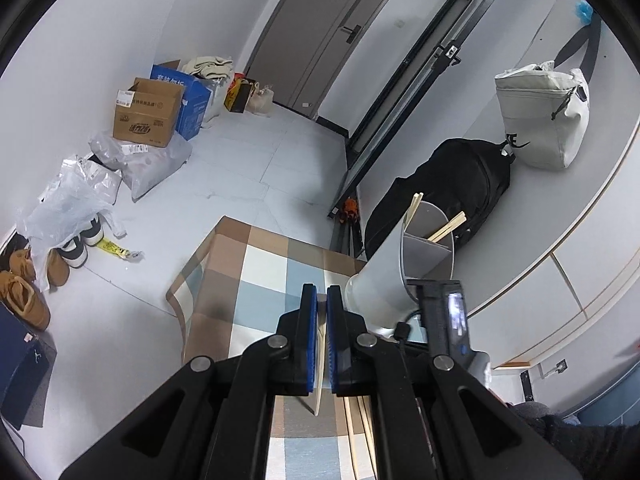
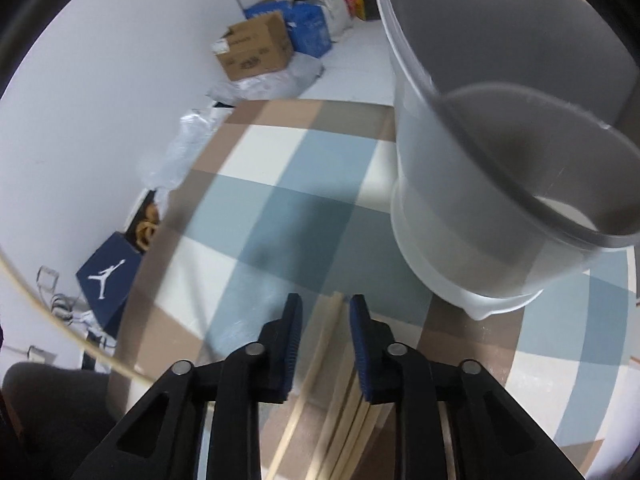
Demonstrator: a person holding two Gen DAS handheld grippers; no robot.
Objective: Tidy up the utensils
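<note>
Grey divided utensil holder (image 1: 416,252) upright on table, chopsticks (image 1: 446,230) inside, more chopsticks (image 2: 344,400) lying alongside

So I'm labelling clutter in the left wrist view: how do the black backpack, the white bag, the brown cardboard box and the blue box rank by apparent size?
1. black backpack
2. white bag
3. brown cardboard box
4. blue box, partly hidden behind the brown one, so unsure.
Fisheye distortion makes real sizes uncertain.

Even indoor light, right view blurred, edges warped
</note>
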